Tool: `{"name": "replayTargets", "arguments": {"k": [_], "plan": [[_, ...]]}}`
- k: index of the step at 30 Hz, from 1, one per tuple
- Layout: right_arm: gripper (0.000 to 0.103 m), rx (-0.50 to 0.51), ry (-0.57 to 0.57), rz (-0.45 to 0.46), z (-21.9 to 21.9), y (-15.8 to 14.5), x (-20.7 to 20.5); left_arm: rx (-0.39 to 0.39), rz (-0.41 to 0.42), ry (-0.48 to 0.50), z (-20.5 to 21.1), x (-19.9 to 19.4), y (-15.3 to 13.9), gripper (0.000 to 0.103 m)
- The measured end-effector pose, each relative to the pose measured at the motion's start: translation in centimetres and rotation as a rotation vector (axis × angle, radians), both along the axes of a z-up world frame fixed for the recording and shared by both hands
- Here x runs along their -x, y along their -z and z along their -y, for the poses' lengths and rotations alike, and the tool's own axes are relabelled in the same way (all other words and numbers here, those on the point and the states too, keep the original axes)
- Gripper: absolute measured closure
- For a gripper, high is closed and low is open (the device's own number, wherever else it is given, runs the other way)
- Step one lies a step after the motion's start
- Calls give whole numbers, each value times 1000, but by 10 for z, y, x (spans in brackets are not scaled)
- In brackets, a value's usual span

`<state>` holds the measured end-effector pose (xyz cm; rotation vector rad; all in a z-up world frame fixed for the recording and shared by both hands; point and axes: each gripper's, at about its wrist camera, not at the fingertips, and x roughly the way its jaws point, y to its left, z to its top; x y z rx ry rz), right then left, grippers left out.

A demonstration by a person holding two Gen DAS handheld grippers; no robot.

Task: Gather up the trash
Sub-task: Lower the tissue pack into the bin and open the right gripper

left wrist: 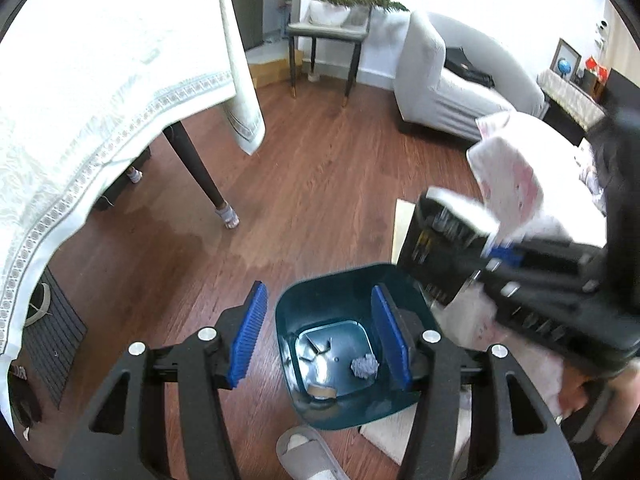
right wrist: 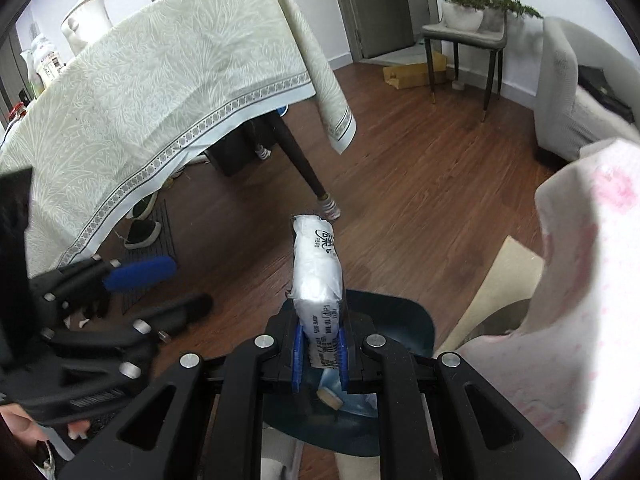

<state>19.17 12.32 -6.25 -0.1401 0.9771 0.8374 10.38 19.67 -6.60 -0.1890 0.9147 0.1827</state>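
The right gripper [right wrist: 320,354] pinches a white plastic packet [right wrist: 318,272] between its blue fingers [right wrist: 298,356]; the packet stands up from the fingers, directly above the dark green trash bin [right wrist: 404,320] on the wooden floor [right wrist: 400,184]. The left gripper [left wrist: 320,332] hovers over the same bin [left wrist: 308,304] with its fingers [left wrist: 248,336] spread and nothing between them. At the bottom of the bin lie a crumpled grey paper ball [left wrist: 364,366] and a small tan piece [left wrist: 322,392]. The desk [right wrist: 160,80] with a pale cloth stands near.
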Motion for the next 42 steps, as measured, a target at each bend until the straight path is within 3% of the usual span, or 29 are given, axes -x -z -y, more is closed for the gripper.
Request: {"name": "replayTargets", "arguments": {"k": [11,27,29,30,31,32,42], "plan": [[90,36,-5,-118,-1,48,-6,-4,85,-19,2,7,-33,51],[87,135,-58,-147,-5,79,9,26,194,17,24,2,-71,64],[81,143,-68,-151,-5,82,12,20,213,23,28,2,-77,64],[73,155,-76,-144,-6,83,14,13,218,25,29,2,-79,64],[59,165,-86,-132,-6,82,15,6,221,26,30,2,-80,64],[53,175,-98,-115,-7,82,19,2,225,27,31,2,-82,64],[51,143,-143,-33,9,47,35,15,251,26,33,1,-91,65]]}}
